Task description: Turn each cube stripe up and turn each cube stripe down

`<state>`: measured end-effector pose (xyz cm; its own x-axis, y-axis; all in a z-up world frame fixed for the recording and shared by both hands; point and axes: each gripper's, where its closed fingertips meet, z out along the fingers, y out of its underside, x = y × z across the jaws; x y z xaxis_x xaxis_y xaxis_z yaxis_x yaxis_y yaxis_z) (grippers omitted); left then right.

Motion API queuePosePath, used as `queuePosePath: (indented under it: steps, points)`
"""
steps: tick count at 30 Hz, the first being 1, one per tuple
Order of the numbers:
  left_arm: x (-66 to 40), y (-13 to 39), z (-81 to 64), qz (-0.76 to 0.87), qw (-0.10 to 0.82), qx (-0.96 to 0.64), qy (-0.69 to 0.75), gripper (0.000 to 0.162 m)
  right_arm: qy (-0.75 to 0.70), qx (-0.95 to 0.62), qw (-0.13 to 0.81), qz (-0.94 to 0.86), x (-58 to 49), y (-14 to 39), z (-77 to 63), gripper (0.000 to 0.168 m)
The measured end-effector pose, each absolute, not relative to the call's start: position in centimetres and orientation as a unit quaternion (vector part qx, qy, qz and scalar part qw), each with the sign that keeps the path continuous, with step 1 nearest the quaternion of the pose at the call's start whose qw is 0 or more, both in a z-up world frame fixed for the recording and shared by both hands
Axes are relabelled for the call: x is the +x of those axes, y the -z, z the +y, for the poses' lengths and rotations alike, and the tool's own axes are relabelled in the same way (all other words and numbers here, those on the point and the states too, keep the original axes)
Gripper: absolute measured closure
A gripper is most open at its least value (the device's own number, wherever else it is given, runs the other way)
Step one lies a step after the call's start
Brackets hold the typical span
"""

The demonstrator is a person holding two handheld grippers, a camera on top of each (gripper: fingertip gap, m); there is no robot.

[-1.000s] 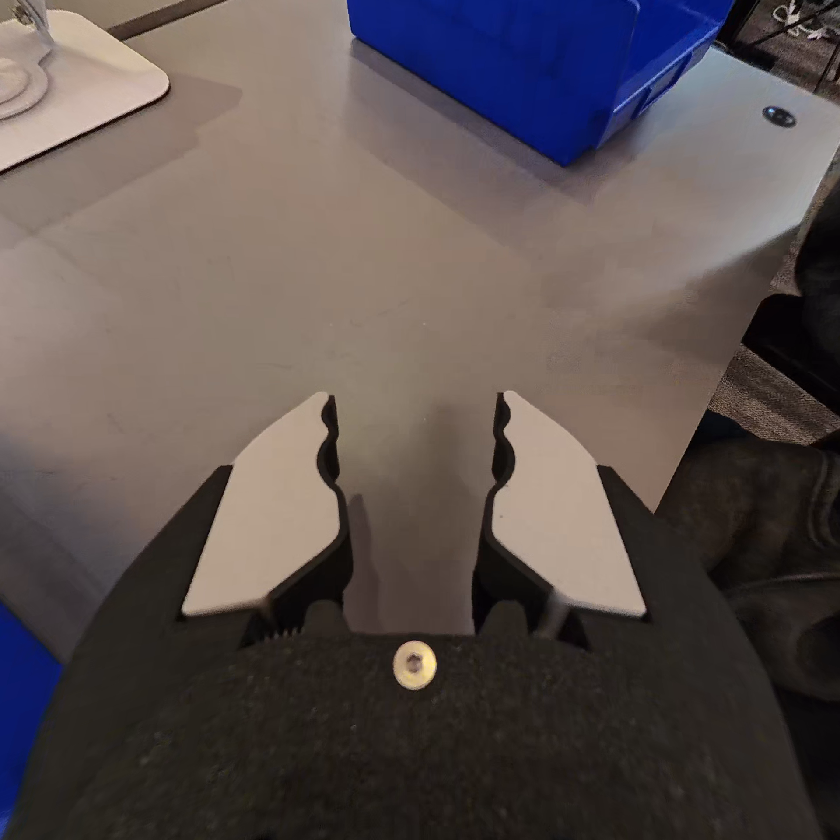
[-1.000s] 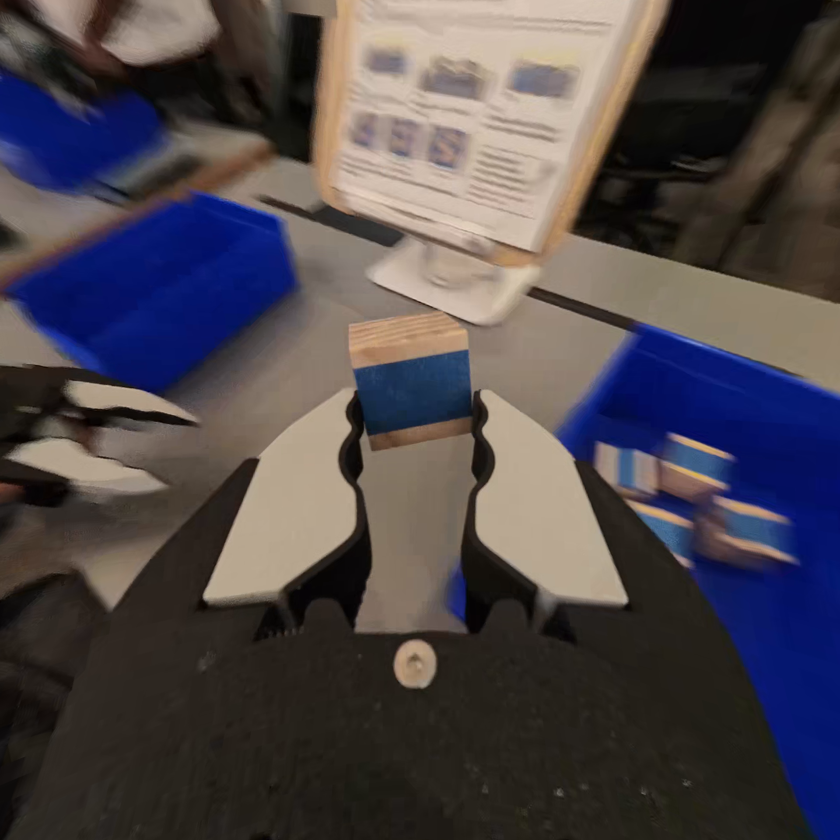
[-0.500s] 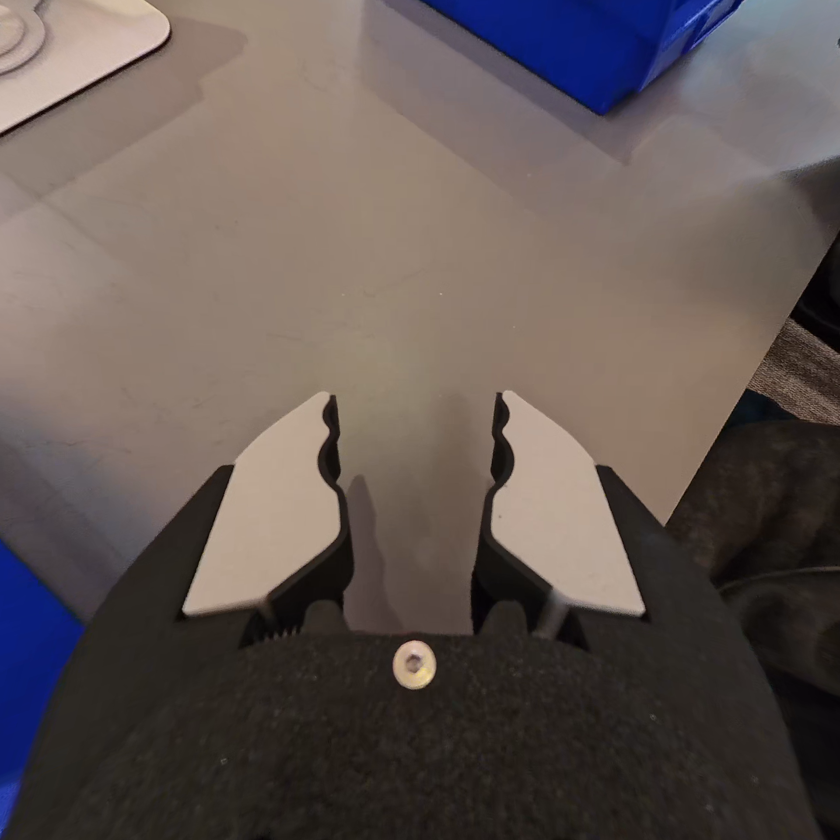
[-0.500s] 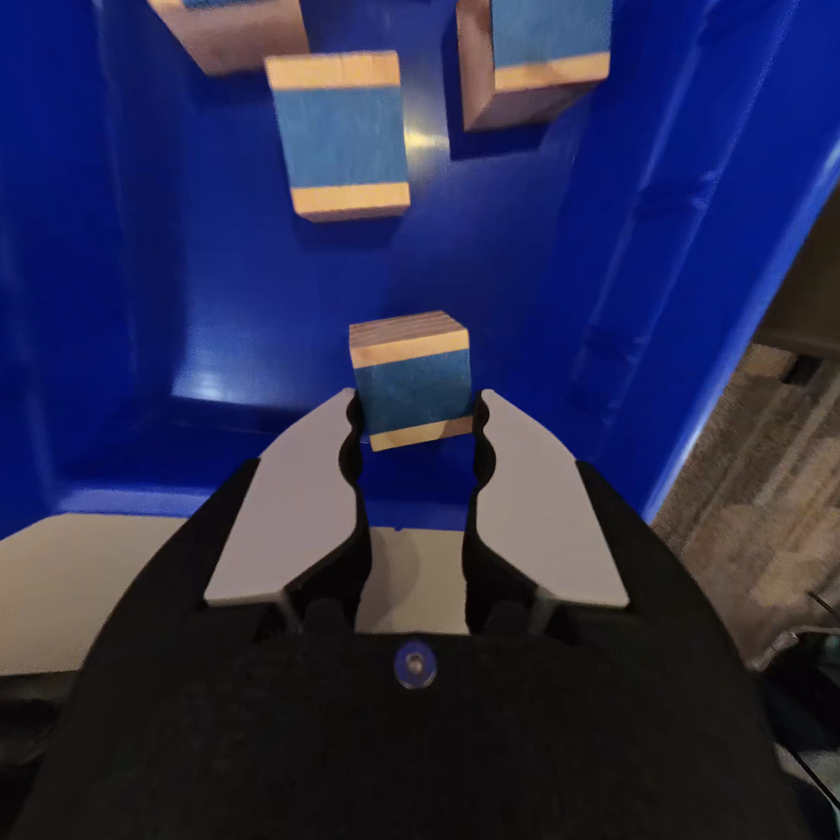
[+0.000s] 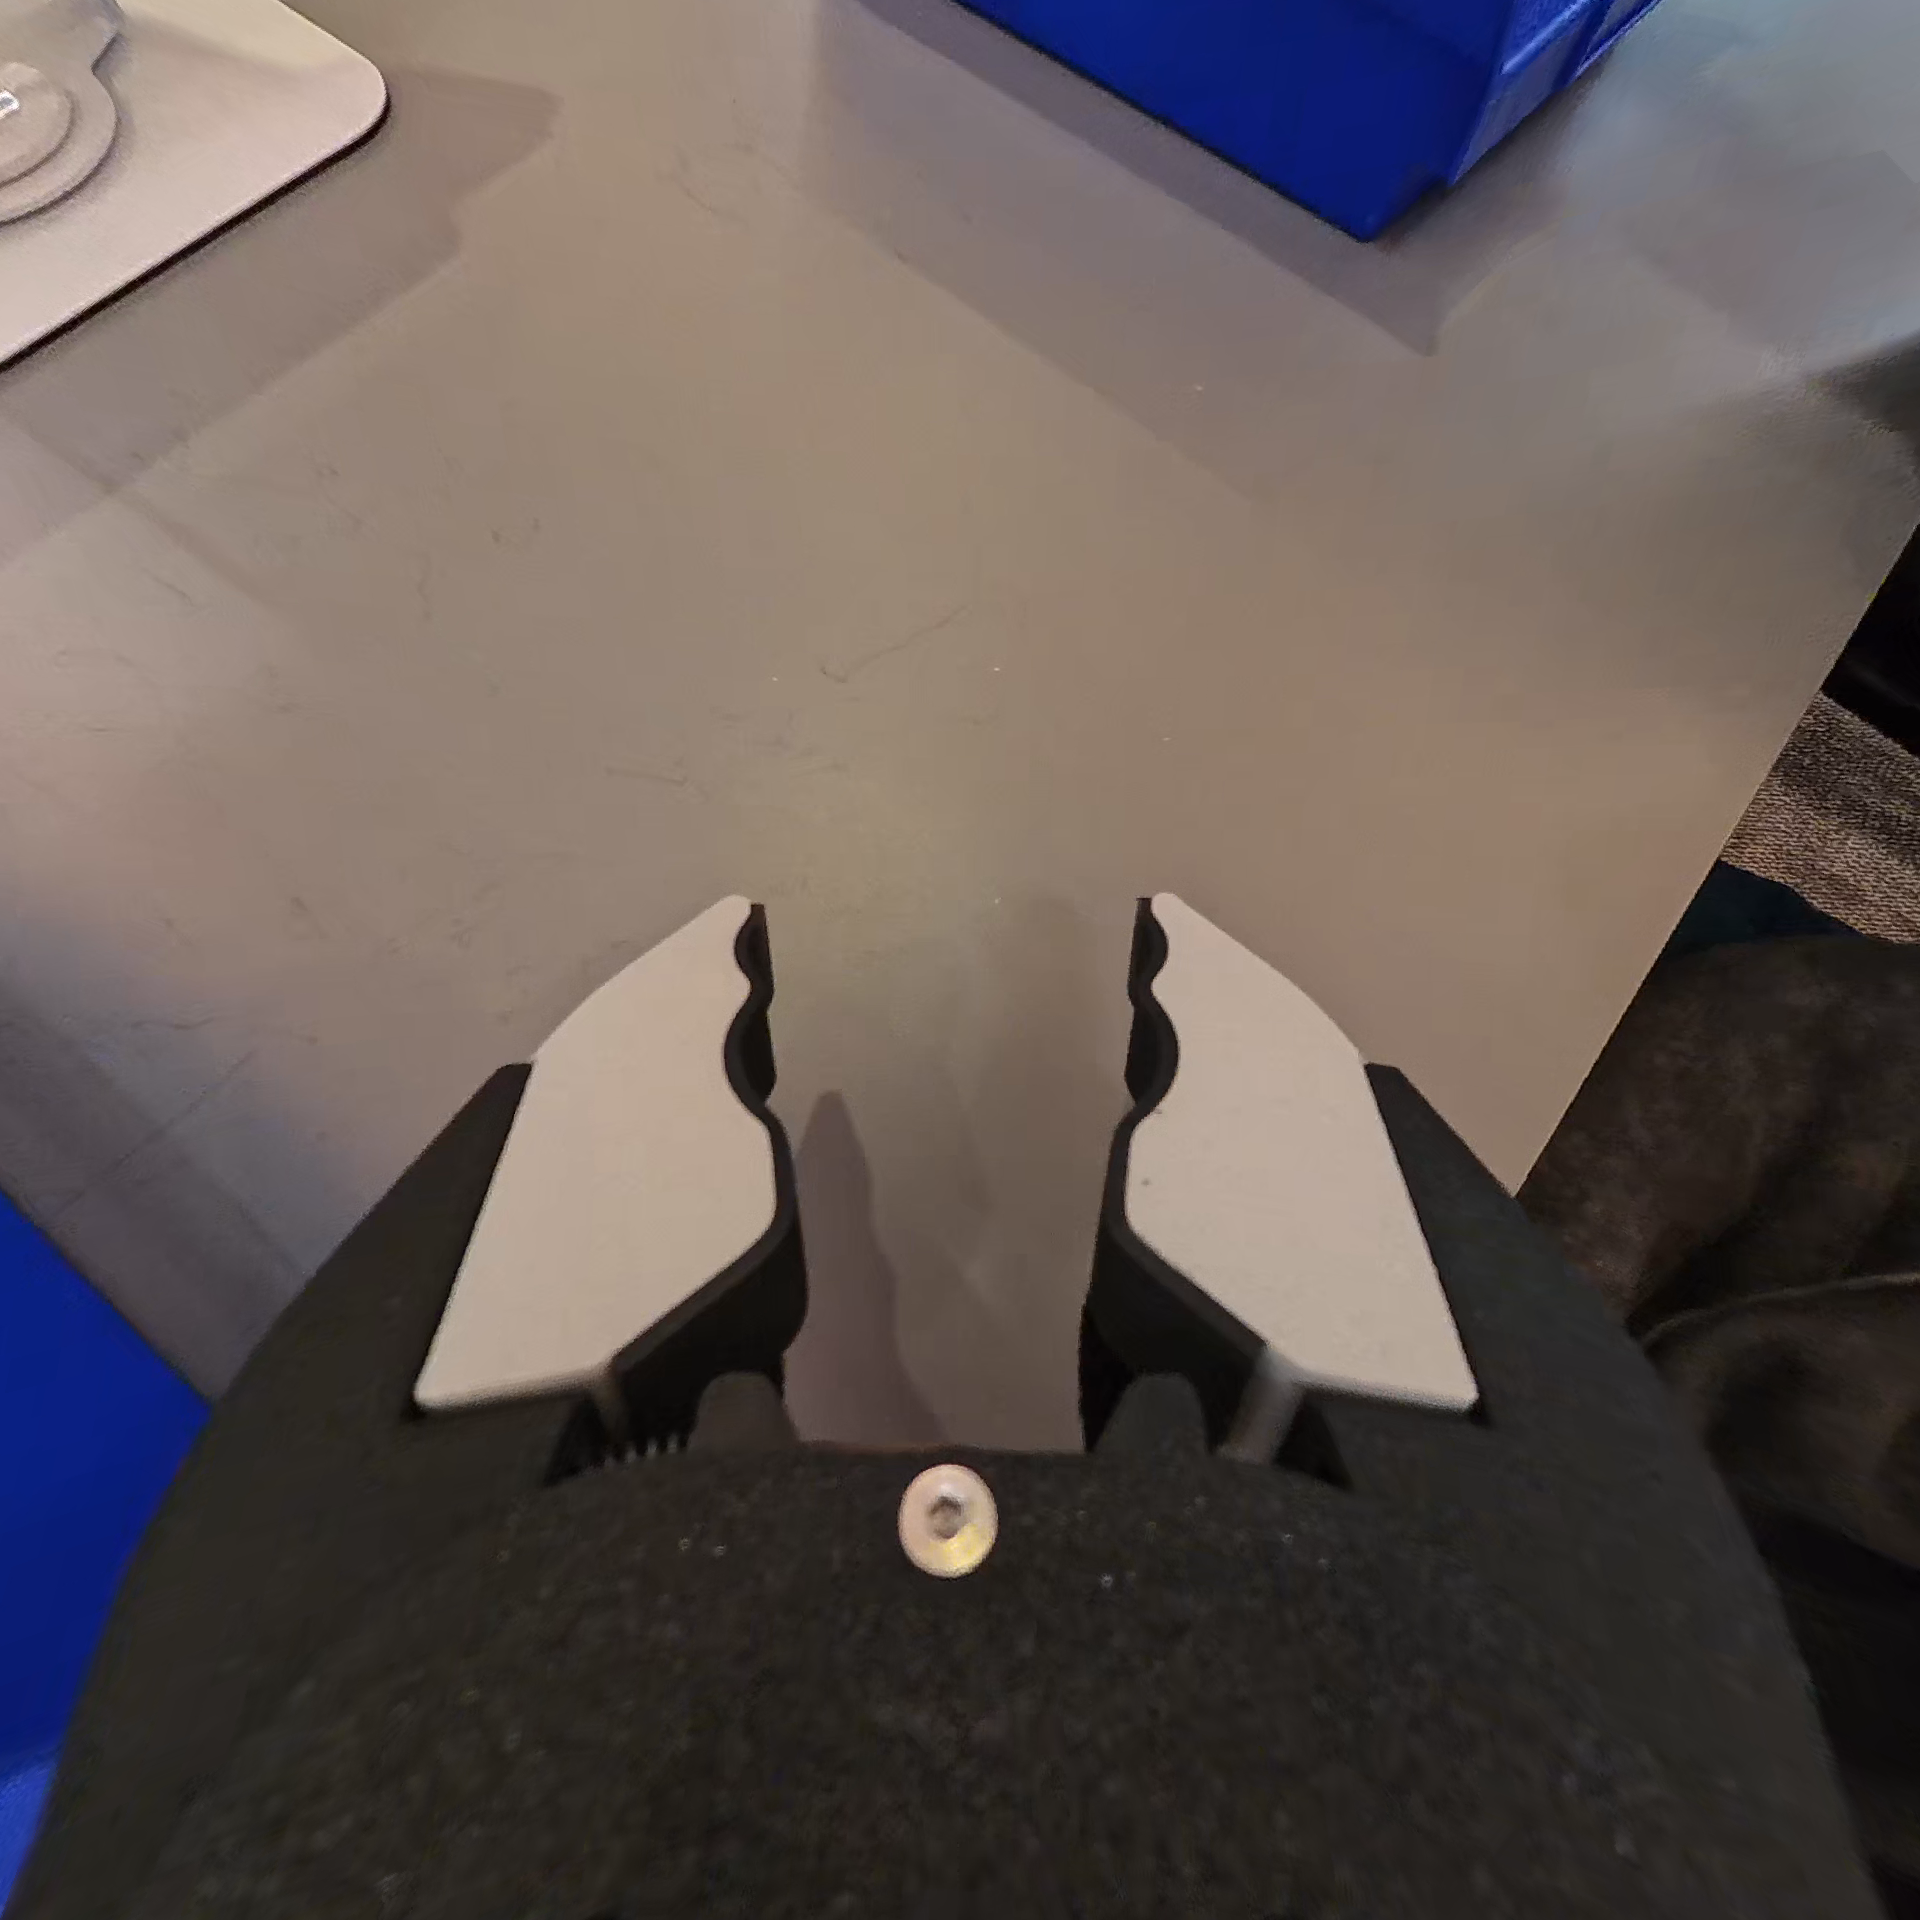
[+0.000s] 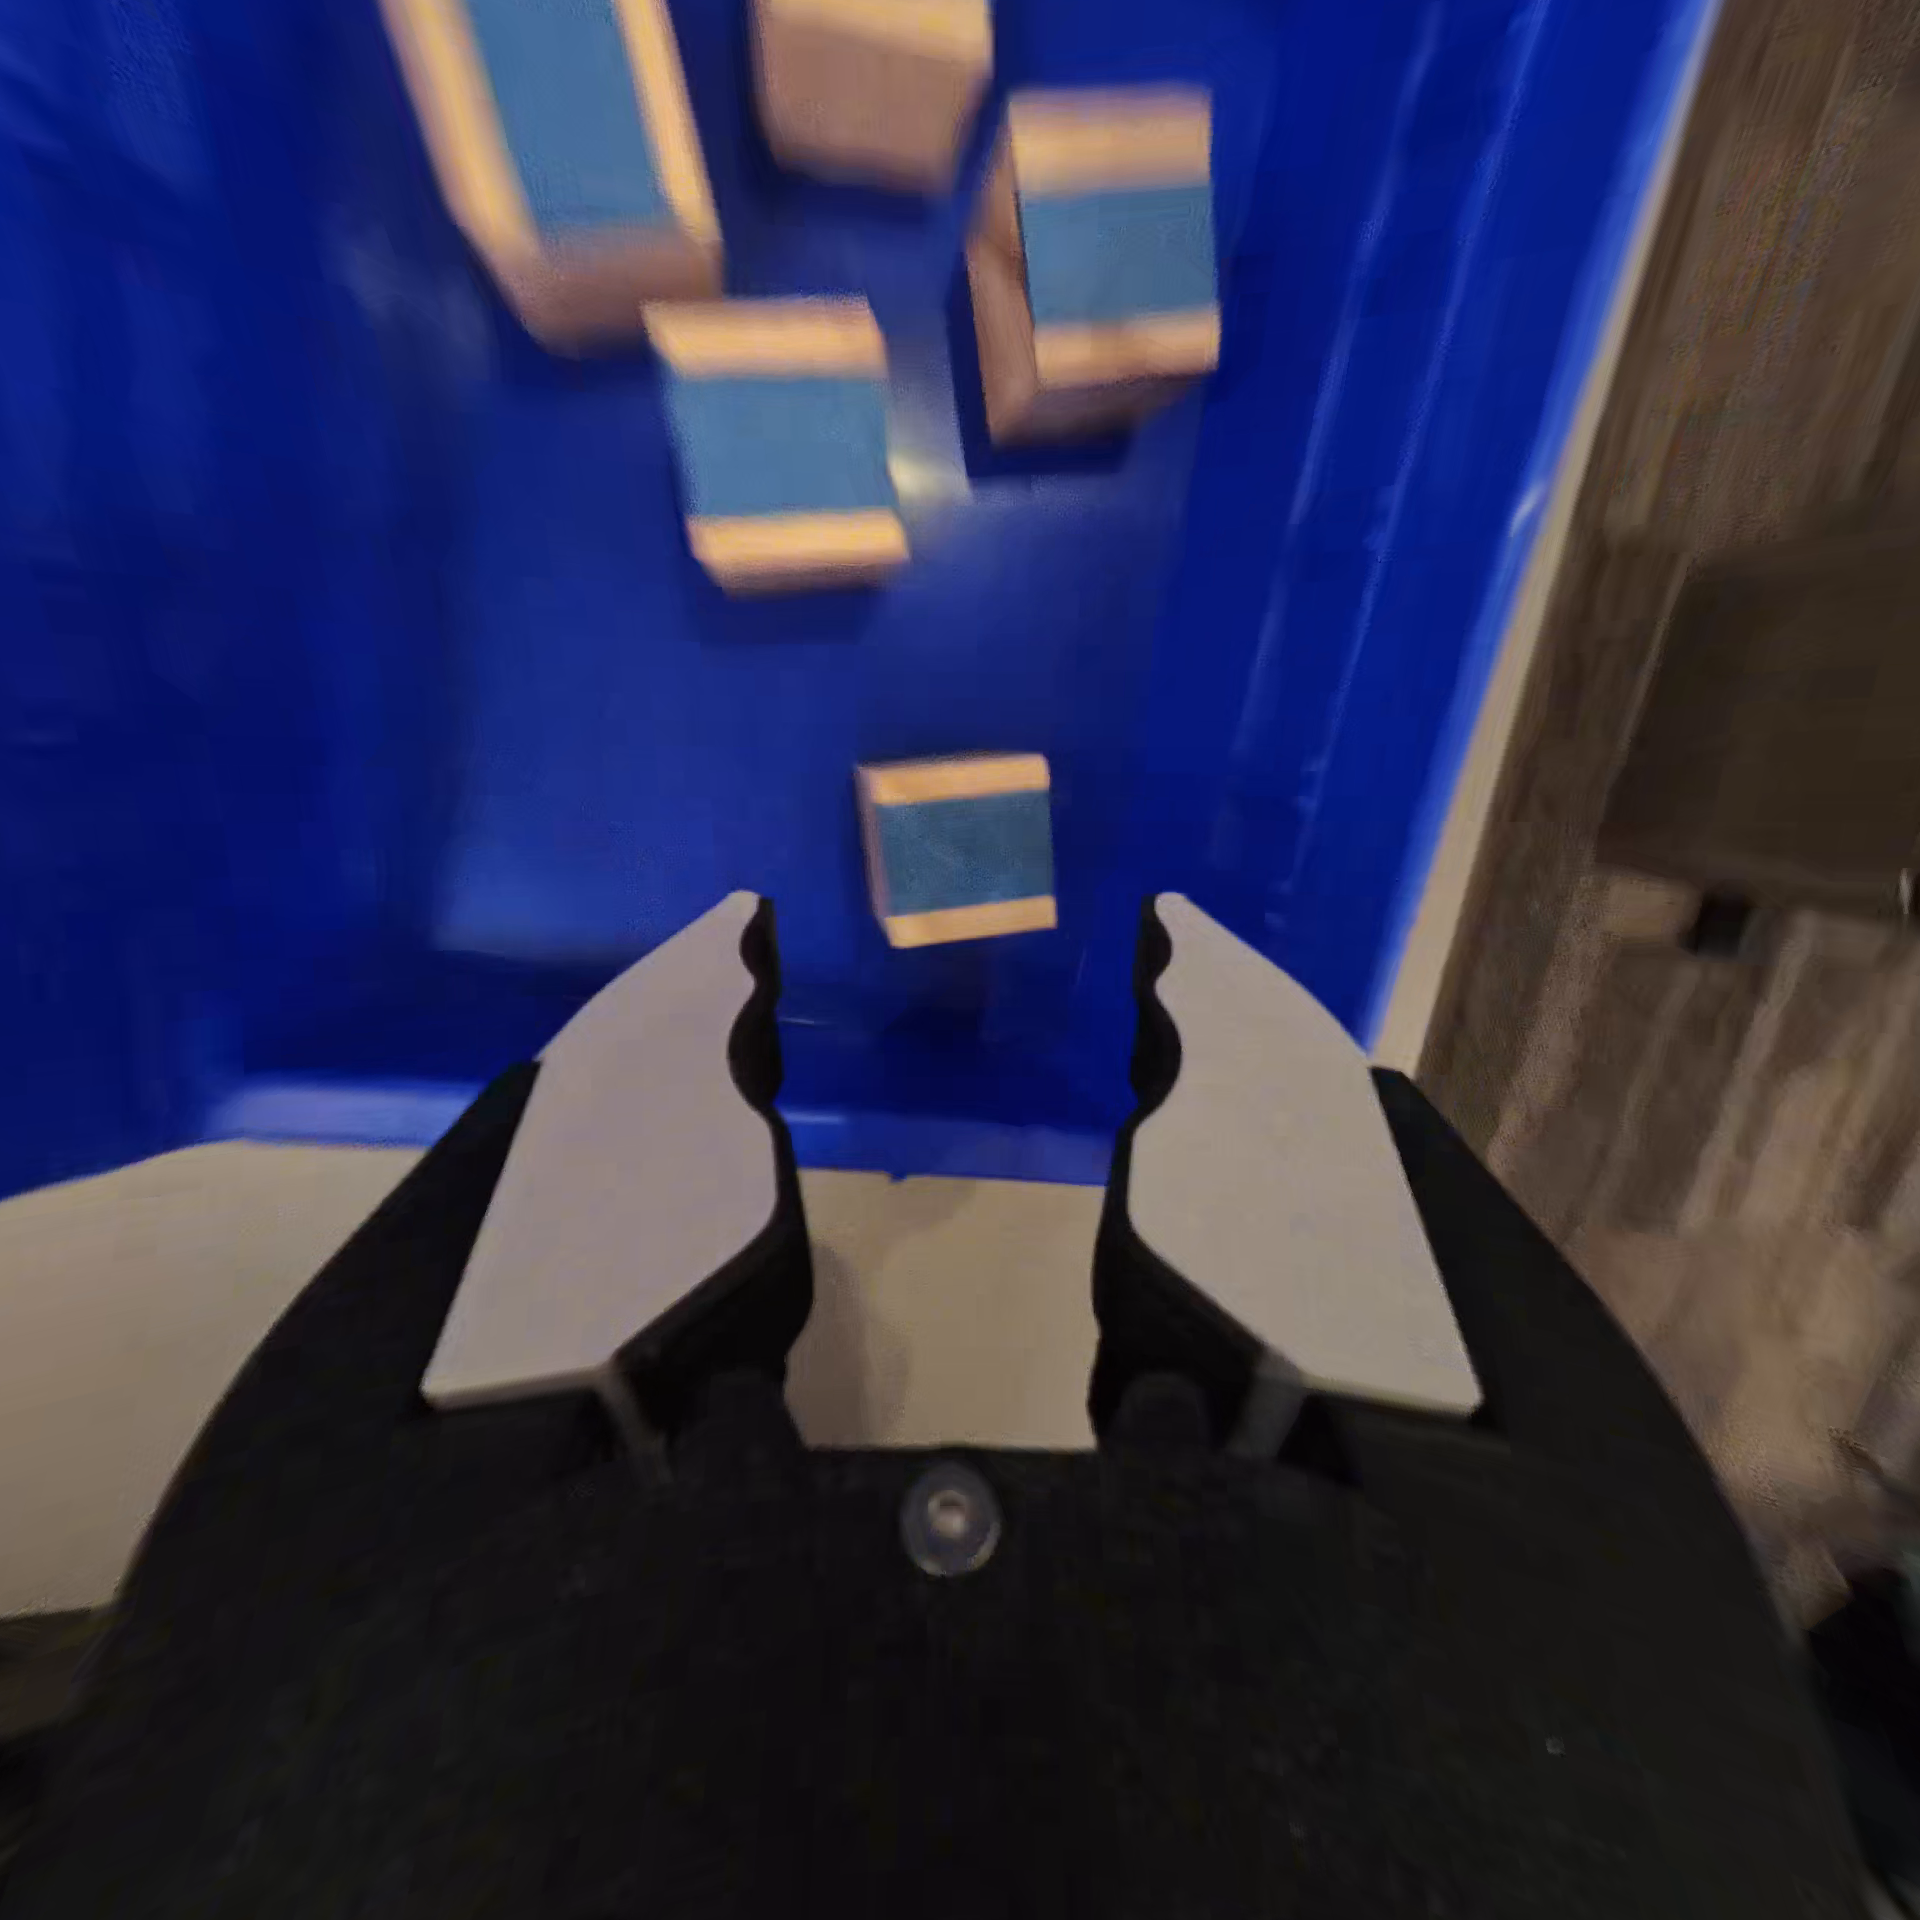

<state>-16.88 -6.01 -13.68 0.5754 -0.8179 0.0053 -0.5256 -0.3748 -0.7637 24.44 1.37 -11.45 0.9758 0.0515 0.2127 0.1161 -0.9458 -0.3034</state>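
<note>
Jaws wide apart on both your grippers, nothing held in either. Biggest thing first: the tabletop [image 5: 935, 623] under your left gripper [image 5: 951, 920] is bare grey, no cube on it, with a pale flat stand base [image 5: 156, 135] at the far left corner and a blue bin [image 5: 1299, 94] at the far edge. Over on your right, the right gripper [image 6: 956, 914] hangs above another blue bin [image 6: 260, 623], and that's where the work sits. Four cubes lie blurred at the far end; three show a blue stripe facing up, the fourth [image 6: 873, 94] shows only wood. Smallest in view, the nearest cube [image 6: 961, 847] sits apart, just beyond your fingertips, stripe up. So my read: this round looks well along, one cube possibly left to turn, though the blur keeps me cautious.
</note>
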Motion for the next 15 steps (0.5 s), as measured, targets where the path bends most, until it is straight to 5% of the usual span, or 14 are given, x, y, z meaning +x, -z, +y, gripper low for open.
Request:
queuePosePath:
  steps: [7, 10, 15]
  points:
    - [-16.4, 13.3, -6.7, 0.420, 0.364, -0.801, 0.222, 0.096, -0.185, -0.782, 0.537, -0.255, 4.0, -2.3, -0.3, 0.099]
    - [-16.3, 11.0, -7.4, 0.424, 0.380, -0.783, 0.252, 0.096, -0.388, -0.700, 0.523, -0.294, -5.7, 1.6, -5.0, 0.102]
    - [-23.3, 0.4, -3.0, 0.341, 0.481, -0.769, 0.245, 0.100, -0.451, -0.715, 0.432, -0.314, -11.4, 9.0, -7.9, 0.106]
